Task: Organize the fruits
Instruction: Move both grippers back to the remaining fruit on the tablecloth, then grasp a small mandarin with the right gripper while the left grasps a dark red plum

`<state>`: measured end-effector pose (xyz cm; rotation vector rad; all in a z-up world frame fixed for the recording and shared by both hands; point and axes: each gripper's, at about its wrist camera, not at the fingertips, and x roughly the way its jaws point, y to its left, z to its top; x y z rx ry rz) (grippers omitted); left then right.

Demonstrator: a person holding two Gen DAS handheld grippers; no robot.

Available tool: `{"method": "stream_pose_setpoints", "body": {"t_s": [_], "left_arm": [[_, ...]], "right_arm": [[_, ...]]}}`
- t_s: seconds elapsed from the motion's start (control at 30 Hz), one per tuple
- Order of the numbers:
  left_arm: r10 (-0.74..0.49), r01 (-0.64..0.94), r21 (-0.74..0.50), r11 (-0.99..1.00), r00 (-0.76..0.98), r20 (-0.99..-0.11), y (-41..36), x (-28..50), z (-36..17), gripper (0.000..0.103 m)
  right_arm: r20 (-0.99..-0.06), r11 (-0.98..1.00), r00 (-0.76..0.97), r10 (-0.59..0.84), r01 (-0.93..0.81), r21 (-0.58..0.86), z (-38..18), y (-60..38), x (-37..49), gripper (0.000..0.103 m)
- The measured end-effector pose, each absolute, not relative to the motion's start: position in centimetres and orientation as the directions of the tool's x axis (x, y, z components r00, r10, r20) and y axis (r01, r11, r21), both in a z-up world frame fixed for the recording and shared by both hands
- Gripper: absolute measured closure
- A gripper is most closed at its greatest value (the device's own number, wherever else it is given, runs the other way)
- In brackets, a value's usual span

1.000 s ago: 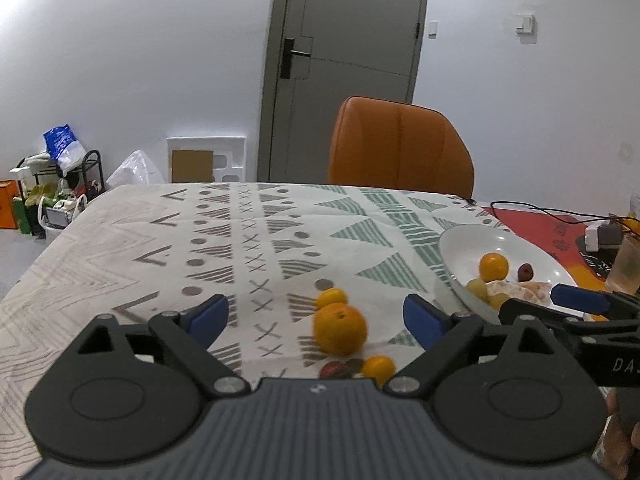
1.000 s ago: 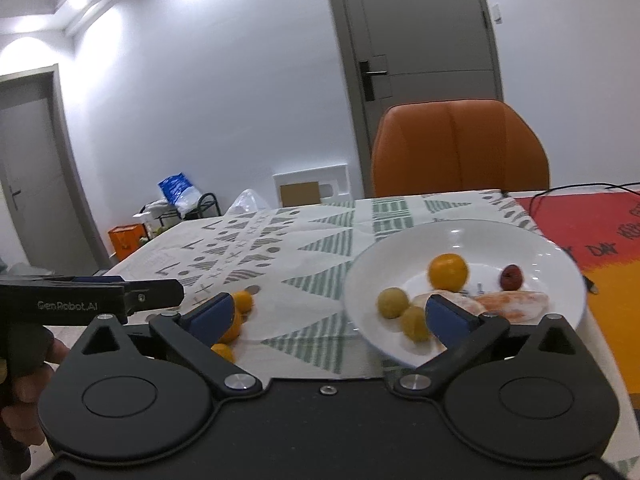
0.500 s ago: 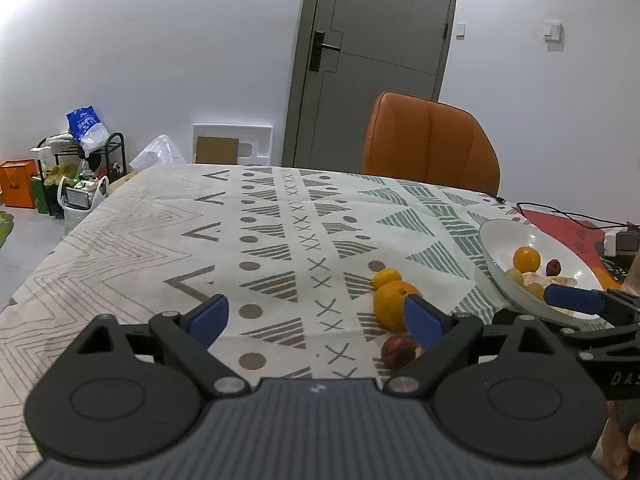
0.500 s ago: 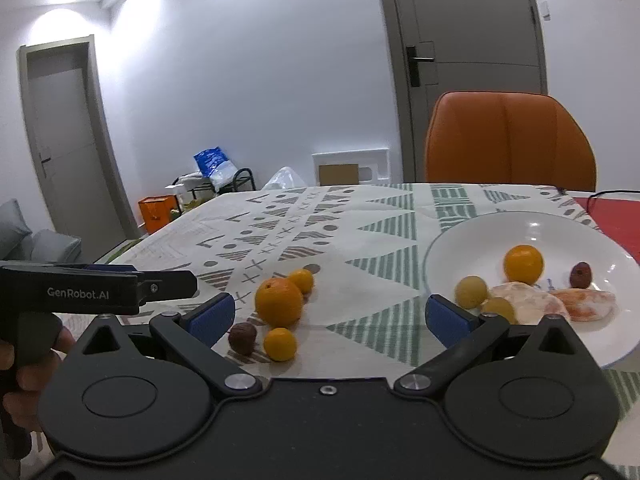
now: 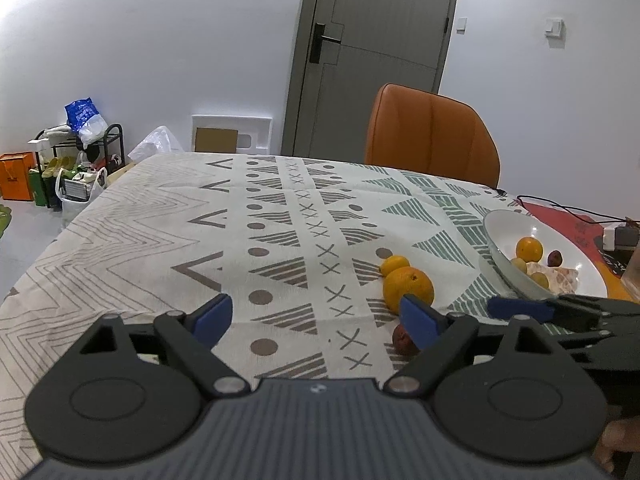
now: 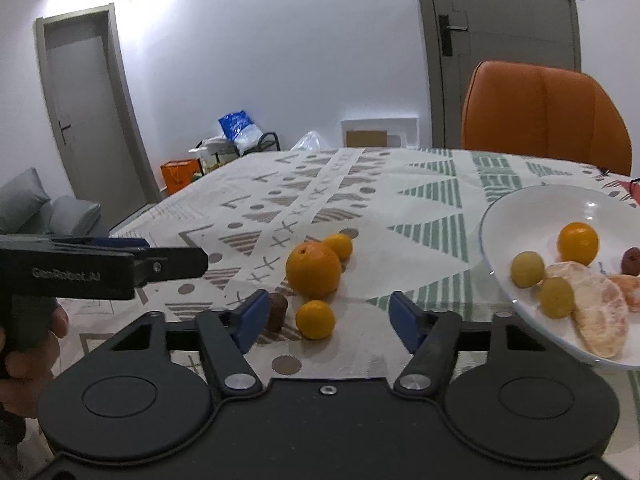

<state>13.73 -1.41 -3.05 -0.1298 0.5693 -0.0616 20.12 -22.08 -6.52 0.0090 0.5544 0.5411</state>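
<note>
A large orange [image 6: 313, 270], two small oranges [image 6: 339, 245] [image 6: 315, 319] and a dark red fruit [image 6: 277, 310] lie loose on the patterned tablecloth. A white plate [image 6: 520, 204] to the right holds a small orange [image 6: 578, 242], two yellow-green fruits [image 6: 528, 268], a dark red fruit [image 6: 631, 260] and peeled segments [image 6: 600, 320]. My right gripper [image 6: 325, 320] is open and empty just in front of the loose fruits. My left gripper [image 5: 314, 318] is open and empty; the large orange [image 5: 408, 282] sits just beyond its right finger.
An orange chair [image 5: 432, 140] stands at the table's far side. A red mat with cables [image 5: 568, 216] lies beyond the plate [image 5: 500, 224]. The left gripper's body also shows in the right wrist view [image 6: 100, 266], to the left.
Both grippers have swung left. The loose fruits came into the right wrist view and the plate slid to the right edge. Both grippers stayed open.
</note>
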Motion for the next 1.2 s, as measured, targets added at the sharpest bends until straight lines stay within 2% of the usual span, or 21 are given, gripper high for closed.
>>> {"method": "stream_pose_setpoints", "body": {"t_s": [0.07,0.13,0.17,0.4,0.6,0.7,1.07,1.2], "left_arm": [[-0.099,0.025,-0.144,0.989,0.838,-0.536,-1.3,13.8,-3.0,0.018],[-0.103,0.028,-0.147,0.989,0.835,-0.54,-1.2,13.9,-3.0,0.022],[-0.106,0.029,-0.148,0.989,0.834,-0.542,-1.2,13.9,-3.1,0.022],[-0.128,0.052,-0.153,0.987,0.827,-0.547,-1.9,14.2,-3.2,0.029],[-0.155,0.085,-0.152,0.985,0.825,-0.544,-3.2,14.3,-3.3,0.03],[-0.169,0.099,-0.154,0.983,0.816,-0.553,-3.7,14.6,-3.4,0.038],[-0.206,0.136,-0.163,0.977,0.786,-0.583,-5.9,15.5,-4.6,0.045],[-0.211,0.137,-0.166,0.976,0.765,-0.608,-6.7,16.0,-5.5,0.06]], "right_arm": [[-0.512,0.859,0.705,0.49,-0.489,0.148,-6.9,-21.7,20.4,0.052],[-0.532,0.86,0.696,0.482,-0.49,0.139,-7.4,-21.2,20.8,0.068],[-0.546,0.859,0.685,0.482,-0.492,0.141,-7.6,-21.1,21.1,0.08],[-0.531,0.857,0.692,0.489,-0.494,0.146,-7.1,-21.7,20.6,0.081],[-0.516,0.864,0.708,0.482,-0.483,0.144,-6.2,-22.8,20.3,0.081],[-0.507,0.867,0.717,0.478,-0.477,0.142,-5.8,-23.4,20.2,0.081],[-0.478,0.892,0.761,0.439,-0.434,0.127,-4.7,-26.3,19.7,0.081],[-0.464,0.906,0.783,0.413,-0.405,0.124,-4.4,-27.6,19.4,0.081]]}}
